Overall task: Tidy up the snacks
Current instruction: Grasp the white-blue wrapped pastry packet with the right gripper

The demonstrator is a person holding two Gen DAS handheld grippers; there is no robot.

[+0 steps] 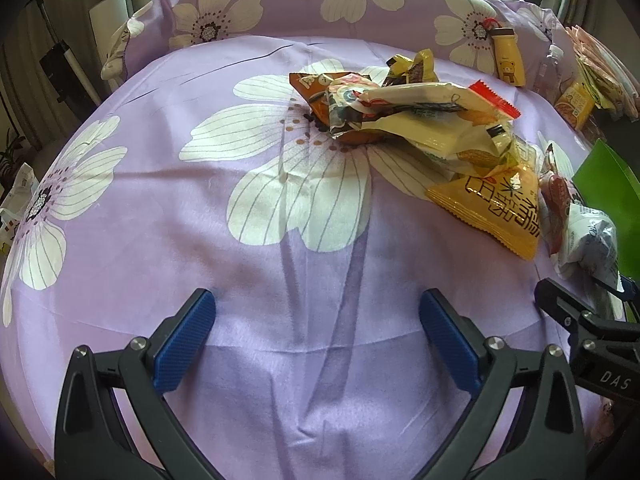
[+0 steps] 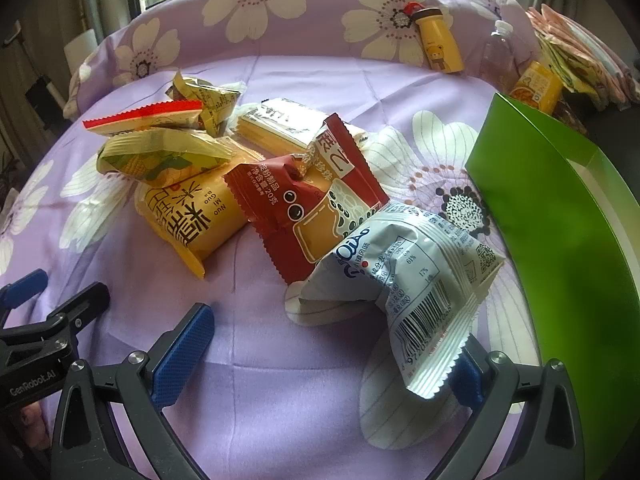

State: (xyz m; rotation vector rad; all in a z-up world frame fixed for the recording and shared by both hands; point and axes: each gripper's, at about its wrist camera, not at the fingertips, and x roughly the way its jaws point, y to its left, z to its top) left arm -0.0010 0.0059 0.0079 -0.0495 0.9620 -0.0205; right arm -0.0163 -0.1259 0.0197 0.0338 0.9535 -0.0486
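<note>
Several snack packets lie heaped on a purple flowered bedsheet (image 2: 280,420). Nearest my right gripper (image 2: 324,360) is a white-and-blue packet (image 2: 420,280), whose lower corner overlaps the right fingertip. Behind it are a red packet (image 2: 312,208), an orange packet (image 2: 192,216), a yellow-green corn packet (image 2: 160,156) and a cream packet (image 2: 280,124). My right gripper is open with only sheet between its fingers. My left gripper (image 1: 316,328) is open over bare sheet; the pile (image 1: 400,112) lies ahead to its right, with the orange packet (image 1: 496,204) closest.
A green box (image 2: 560,240) stands open at the right, beside the white packet. At the back right, against a flowered pillow (image 2: 280,12), are a yellow bear bottle (image 2: 438,46), a clear bottle (image 2: 498,56), an orange carton (image 2: 536,86) and stacked packets (image 2: 580,60).
</note>
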